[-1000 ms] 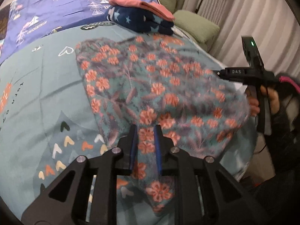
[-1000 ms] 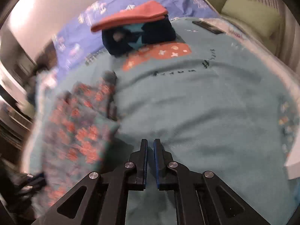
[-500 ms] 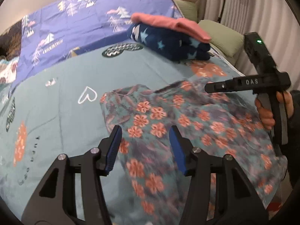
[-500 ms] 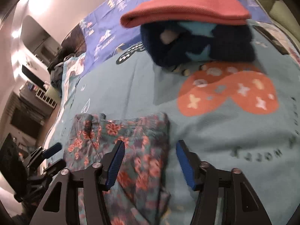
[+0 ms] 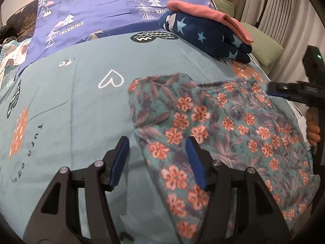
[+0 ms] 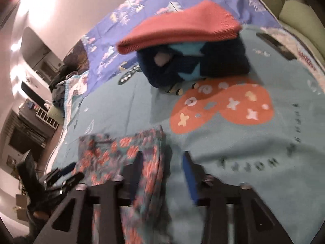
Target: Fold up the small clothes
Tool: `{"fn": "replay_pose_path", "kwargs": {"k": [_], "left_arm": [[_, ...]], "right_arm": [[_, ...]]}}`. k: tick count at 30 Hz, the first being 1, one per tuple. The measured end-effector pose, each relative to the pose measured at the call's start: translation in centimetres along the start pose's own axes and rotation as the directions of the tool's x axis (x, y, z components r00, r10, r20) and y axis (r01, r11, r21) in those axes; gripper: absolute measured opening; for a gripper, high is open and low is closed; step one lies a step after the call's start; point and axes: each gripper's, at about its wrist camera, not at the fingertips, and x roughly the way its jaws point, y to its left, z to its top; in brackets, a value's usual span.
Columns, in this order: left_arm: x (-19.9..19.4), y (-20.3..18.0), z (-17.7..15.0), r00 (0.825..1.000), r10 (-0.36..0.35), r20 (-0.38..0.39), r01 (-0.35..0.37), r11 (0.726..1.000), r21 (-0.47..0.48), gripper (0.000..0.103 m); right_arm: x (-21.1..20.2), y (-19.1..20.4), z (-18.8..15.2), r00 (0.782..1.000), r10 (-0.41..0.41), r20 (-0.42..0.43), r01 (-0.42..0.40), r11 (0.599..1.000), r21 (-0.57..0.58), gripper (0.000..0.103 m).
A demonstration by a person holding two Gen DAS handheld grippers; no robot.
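floral garment on bedspread, folded clothes stack behind it, pillow right of stack

The word "VINTAGE" is showing in white capitals on the purple sheet, under a printed fir tree, and it is appearing again, partly hidden, beside the folded star-patterned blanket. Dark letters are running down the teal bedspread near its orange patch, with "Turn" legible in the left wrist view and the rest too small to read. In the right wrist view, more dark lettering is lying on the bedspread, blurred beyond reading.
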Motion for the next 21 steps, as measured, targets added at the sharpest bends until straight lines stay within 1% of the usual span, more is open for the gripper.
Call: {"fn": "replay_pose_path", "kwargs": {"k": [2, 5, 7, 9, 11, 14, 17, 19, 20, 21], "left_arm": [[-0.6, -0.1, -0.3, 1.0, -0.009, 0.005, 0.009, 1.0, -0.001, 0.059], [-1.7, -0.1, -0.7, 0.999, -0.046, 0.005, 0.046, 0.999, -0.02, 0.06], [-2.3, -0.1, -0.9, 0.998, -0.061, 0.007, 0.061, 0.998, -0.025, 0.064], [-3.2, -0.3, -1.4, 0.997, -0.069, 0.022, 0.07, 0.997, -0.021, 0.069], [-3.8, -0.4, -1.7, 0.996, -0.077, 0.035, 0.077, 0.997, -0.012, 0.074], [-4.2, -0.3, -2.1, 0.996, -0.082, 0.041, 0.082, 0.997, -0.006, 0.076], [-3.9, 0.6, -2.5, 0.994, -0.105, 0.02, 0.105, 0.994, -0.037, 0.082], [-3.3, 1.5, -2.9, 0.989, -0.147, -0.007, 0.146, 0.986, -0.082, 0.082], [-2.9, 2.0, -3.1, 0.983, -0.182, -0.024, 0.178, 0.978, -0.106, 0.083], [-2.2, 2.5, -3.3, 0.971, -0.234, -0.042, 0.227, 0.965, -0.132, 0.084]], "right_arm": [[-1.8, -0.2, -1.6, 0.999, 0.037, -0.016, -0.037, 0.999, -0.005, 0.056], [-3.5, -0.3, -4.2, 0.992, 0.108, -0.059, -0.108, 0.994, 0.007, 0.063], [-4.0, -0.1, -5.7, 0.988, 0.136, -0.078, -0.136, 0.991, -0.001, 0.067], [-4.0, -0.1, -7.0, 0.98, 0.169, -0.108, -0.169, 0.986, 0.008, 0.068], [-3.3, 0.1, -7.9, 0.975, 0.183, -0.129, -0.181, 0.983, 0.032, 0.068], [-1.9, 0.2, -8.3, 0.969, 0.199, -0.147, -0.192, 0.98, 0.06, 0.068], [-0.7, 0.6, -7.6, 0.96, 0.238, -0.149, -0.232, 0.971, 0.06, 0.068], [0.2, 0.8, -7.2, 0.953, 0.26, -0.156, -0.253, 0.965, 0.065, 0.068], [0.5, 0.8, -7.0, 0.949, 0.27, -0.16, -0.263, 0.963, 0.066, 0.068], [1.1, 1.1, -6.7, 0.944, 0.285, -0.169, -0.279, 0.959, 0.058, 0.068]]}}
